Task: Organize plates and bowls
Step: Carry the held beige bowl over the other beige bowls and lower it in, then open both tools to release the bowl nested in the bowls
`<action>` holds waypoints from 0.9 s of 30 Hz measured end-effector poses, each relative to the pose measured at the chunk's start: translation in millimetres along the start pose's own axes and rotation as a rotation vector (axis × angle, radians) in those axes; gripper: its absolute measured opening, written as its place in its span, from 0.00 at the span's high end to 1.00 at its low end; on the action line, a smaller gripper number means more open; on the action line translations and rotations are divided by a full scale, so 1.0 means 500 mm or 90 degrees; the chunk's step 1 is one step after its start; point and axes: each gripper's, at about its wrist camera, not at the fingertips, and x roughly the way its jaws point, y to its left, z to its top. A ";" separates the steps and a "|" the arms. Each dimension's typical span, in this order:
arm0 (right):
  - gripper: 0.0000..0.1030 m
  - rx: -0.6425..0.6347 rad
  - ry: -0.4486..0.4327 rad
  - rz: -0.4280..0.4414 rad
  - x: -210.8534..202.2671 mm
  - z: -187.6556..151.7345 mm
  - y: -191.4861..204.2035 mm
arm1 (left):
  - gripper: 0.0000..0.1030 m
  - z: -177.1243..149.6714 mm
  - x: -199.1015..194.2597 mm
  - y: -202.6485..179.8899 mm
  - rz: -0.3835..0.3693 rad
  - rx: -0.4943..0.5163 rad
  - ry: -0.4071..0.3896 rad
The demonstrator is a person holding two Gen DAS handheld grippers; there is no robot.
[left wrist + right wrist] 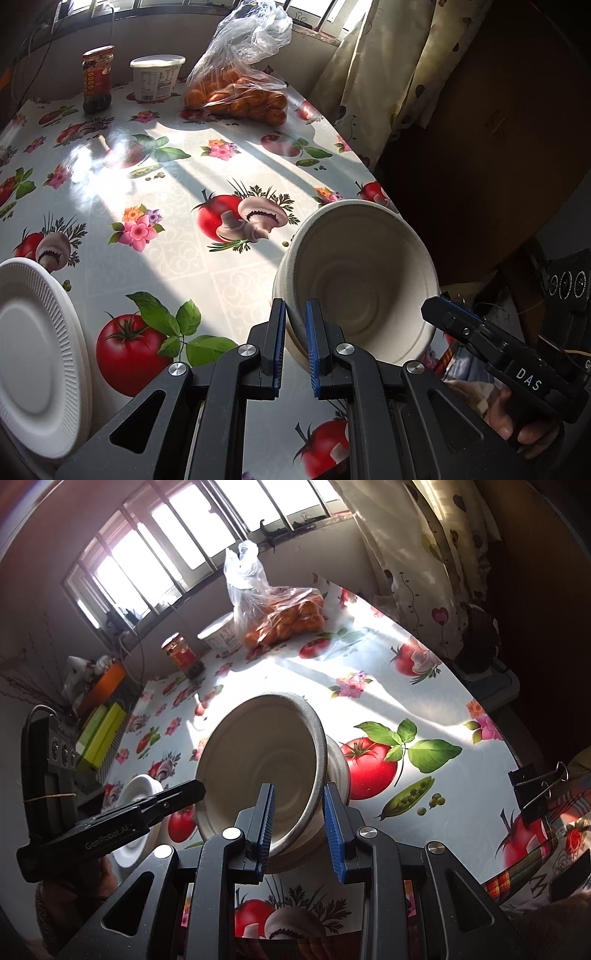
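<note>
A beige paper bowl is held tilted above the table, and a second bowl seems nested under it. My left gripper is shut on the bowl's near-left rim. In the right wrist view the same bowl fills the centre. My right gripper has its blue pads astride the bowl's right rim, with a visible gap on the outer side. The right gripper also shows in the left wrist view beside the bowl. White foam plates are stacked at the table's left edge; they also show small in the right wrist view.
The table wears a vegetable-print cloth. At the far end stand a sauce jar, a white tub and a bag of oranges. A curtain hangs at the right. Binder clips hold the cloth's edge.
</note>
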 end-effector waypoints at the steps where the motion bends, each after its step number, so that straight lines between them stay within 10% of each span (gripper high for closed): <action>1: 0.74 0.000 0.000 -0.001 0.000 -0.001 0.000 | 0.90 -0.001 0.000 0.000 0.000 0.001 -0.001; 27: 0.74 0.003 0.016 -0.020 0.011 -0.013 -0.006 | 0.90 -0.002 0.015 -0.001 0.006 -0.005 0.015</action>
